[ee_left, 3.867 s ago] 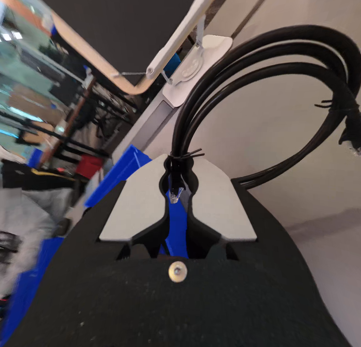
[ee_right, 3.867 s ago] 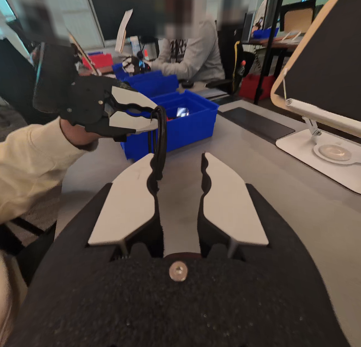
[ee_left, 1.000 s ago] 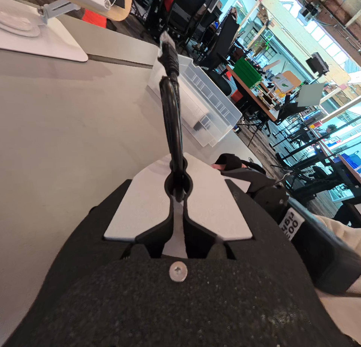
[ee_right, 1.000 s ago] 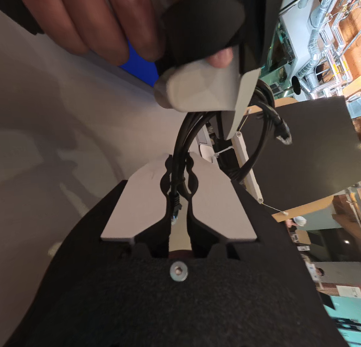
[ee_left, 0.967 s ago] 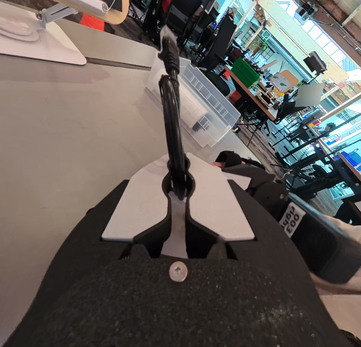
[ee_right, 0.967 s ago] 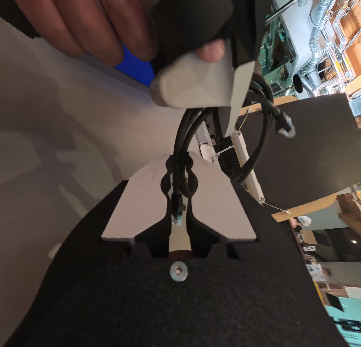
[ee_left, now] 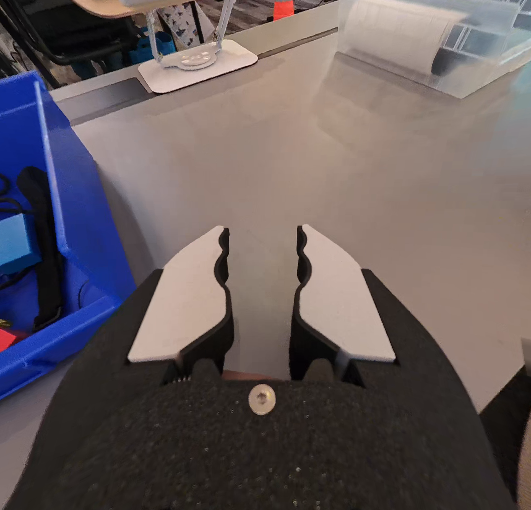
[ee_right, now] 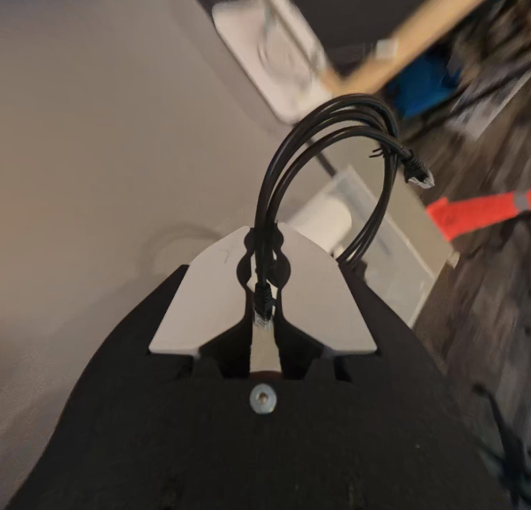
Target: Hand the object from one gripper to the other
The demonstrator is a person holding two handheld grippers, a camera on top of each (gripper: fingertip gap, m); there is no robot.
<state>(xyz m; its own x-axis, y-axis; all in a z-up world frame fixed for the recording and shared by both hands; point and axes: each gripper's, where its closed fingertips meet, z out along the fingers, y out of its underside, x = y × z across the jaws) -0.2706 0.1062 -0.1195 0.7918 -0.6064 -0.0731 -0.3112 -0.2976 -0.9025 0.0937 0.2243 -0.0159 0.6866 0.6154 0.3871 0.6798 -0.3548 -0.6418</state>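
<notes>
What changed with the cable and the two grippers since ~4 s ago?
The left gripper let go of the coiled black cable: it now stands open and empty over the grey table. The right gripper, open then, is now shut on the cable and holds it alone, clear of the left. Unchanged: the cable is still a tied coil.

Glossy black rubbery sheath on the cable (clear plastic plugs). Matt grey tabletop, smooth. Shiny blue plastic bin. Translucent plastic box. Grainy black gripper body, matt pale finger plates.
</notes>
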